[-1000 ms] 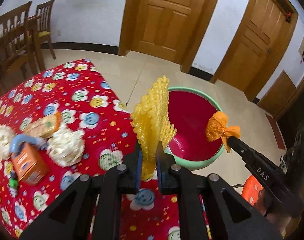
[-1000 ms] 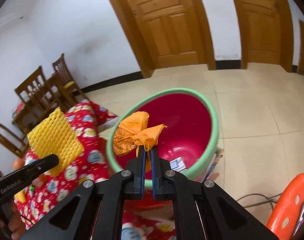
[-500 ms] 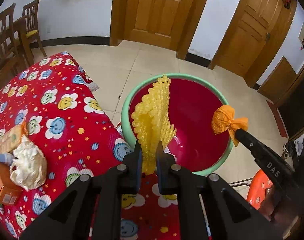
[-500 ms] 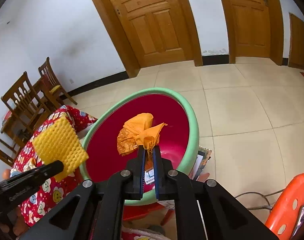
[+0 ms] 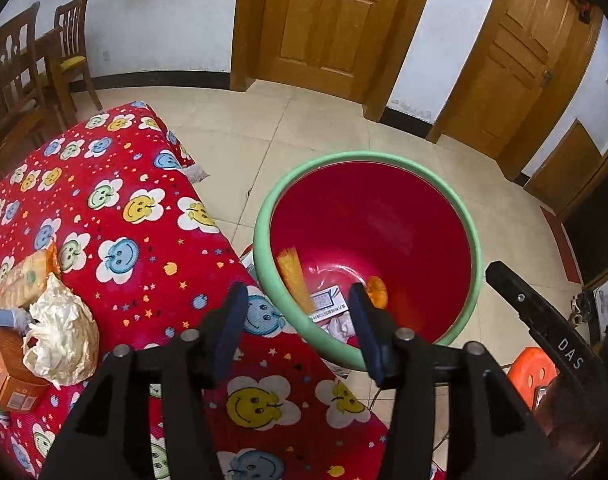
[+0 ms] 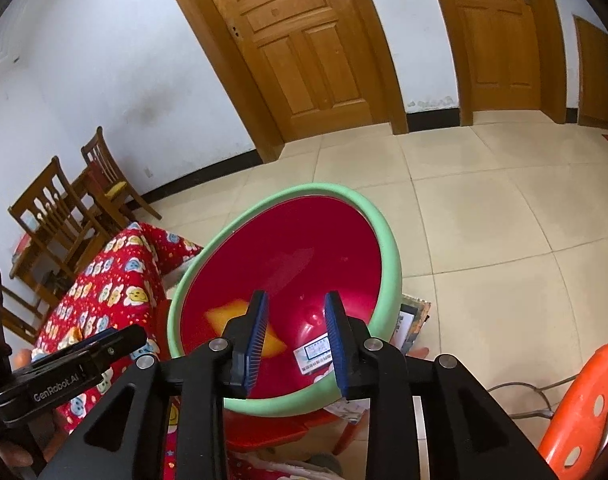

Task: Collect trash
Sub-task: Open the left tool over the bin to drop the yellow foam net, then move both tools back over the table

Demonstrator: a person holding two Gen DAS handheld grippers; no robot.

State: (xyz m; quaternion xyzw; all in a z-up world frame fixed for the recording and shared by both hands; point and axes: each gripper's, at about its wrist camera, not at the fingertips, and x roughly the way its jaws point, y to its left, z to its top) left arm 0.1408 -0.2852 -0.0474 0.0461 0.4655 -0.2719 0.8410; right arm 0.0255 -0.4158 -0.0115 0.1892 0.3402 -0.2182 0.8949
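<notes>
Table [image 5: 116, 216], near left, under a red cloth printed with smiling flowers. Basin [image 5: 264, 216], red inside with a green rim, just right of the table on the tiled floor. Left gripper [image 5: 298, 308], jaws just opened and now spread, nothing between them, over the basin's near edge. Right gripper [image 6: 296, 326], jaws likewise just opened and standing apart, empty, over the basin. Yellow foam net [image 5: 293, 278], loose and blurred inside the basin at its left wall. Orange wrapper [image 5: 378, 290], also blurred, inside the basin to the right of the net. White label card [image 6: 315, 354] lying on the basin floor. Crumpled white paper [image 5: 62, 340] on the table's near left (beside an orange box [image 5: 6, 372]).
</notes>
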